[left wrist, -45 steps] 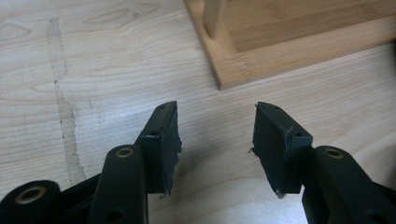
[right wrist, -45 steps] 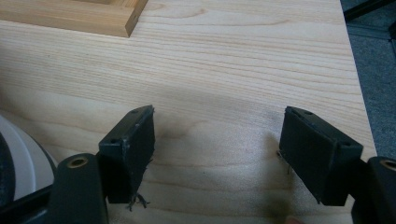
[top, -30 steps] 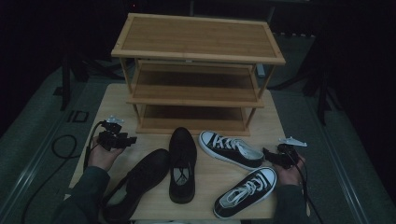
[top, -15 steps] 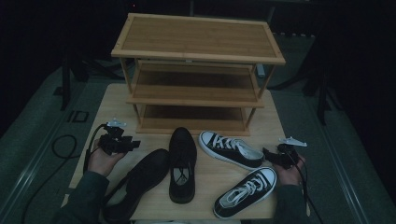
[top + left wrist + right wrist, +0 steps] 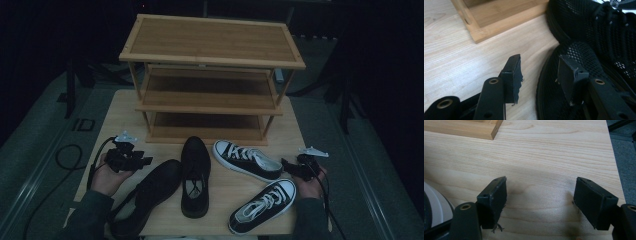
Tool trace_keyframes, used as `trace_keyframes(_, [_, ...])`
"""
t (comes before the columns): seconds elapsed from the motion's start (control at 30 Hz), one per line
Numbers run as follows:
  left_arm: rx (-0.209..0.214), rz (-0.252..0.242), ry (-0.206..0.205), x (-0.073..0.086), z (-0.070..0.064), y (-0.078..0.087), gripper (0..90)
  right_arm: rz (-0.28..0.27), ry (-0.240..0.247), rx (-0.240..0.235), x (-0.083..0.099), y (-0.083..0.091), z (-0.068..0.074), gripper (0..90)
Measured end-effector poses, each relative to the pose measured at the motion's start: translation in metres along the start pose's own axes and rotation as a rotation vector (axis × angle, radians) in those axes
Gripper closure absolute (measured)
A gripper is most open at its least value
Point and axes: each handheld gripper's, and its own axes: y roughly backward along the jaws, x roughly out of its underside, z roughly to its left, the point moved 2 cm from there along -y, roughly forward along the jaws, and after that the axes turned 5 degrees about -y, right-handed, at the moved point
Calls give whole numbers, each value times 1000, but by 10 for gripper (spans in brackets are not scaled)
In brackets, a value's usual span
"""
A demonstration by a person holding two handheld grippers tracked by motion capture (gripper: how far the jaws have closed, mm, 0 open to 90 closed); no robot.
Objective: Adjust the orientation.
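Black mesh shoe [image 5: 150, 192] lying on tabletop [image 5: 120, 120] front-left, toe pointing up-right toward rack, heel at near edge by person's left sleeve. In left gripper view, same mesh shoe [image 5: 554, 95] directly under right-hand jaw, toe edge just beside the gap. Left tongs [image 5: 142, 161] held in left hand [image 5: 107, 172], just left of that shoe's toe, jaws released w/ clear gap, nothing between them; seen close as left tongs [image 5: 537, 75] hovering over bare wood & shoe edge.

Second black shoe [image 5: 195, 175] just right of first, upright, toe toward rack; touching or nearly touching first shoe at mid-length, cannot tell which. Further right, two black-and-white sneakers: one [image 5: 246, 159] lying diagonal near rack, other [image 5: 262, 206] nearer front edge, toe pointing up-right.

Right tongs [image 5: 285, 167] in right hand [image 5: 312, 182] at tabletop's right side, between the two sneakers' right ends, near both. Right gripper view: right tongs [image 5: 540, 195] spread wide, empty, over bare wood; white sneaker sole at lower left.

Three-tier bamboo shoe rack [image 5: 210, 75] standing at back of tabletop, shelves bare. Floor dark around.
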Motion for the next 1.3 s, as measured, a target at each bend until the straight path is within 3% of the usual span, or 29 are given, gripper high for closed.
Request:
trace_keyframes(0.27, [21, -3, -26, 1, -5, 7, 529, 0, 0, 0, 0, 0, 0, 265])
trace_keyframes(0.9, [91, 11, -154, 4, -21, 11, 517, 0, 0, 0, 0, 0, 0, 265])
trace_keyframes(1.3, [137, 61, -221, 6, -27, 7, 564, 0, 0, 0, 0, 0, 0, 265])
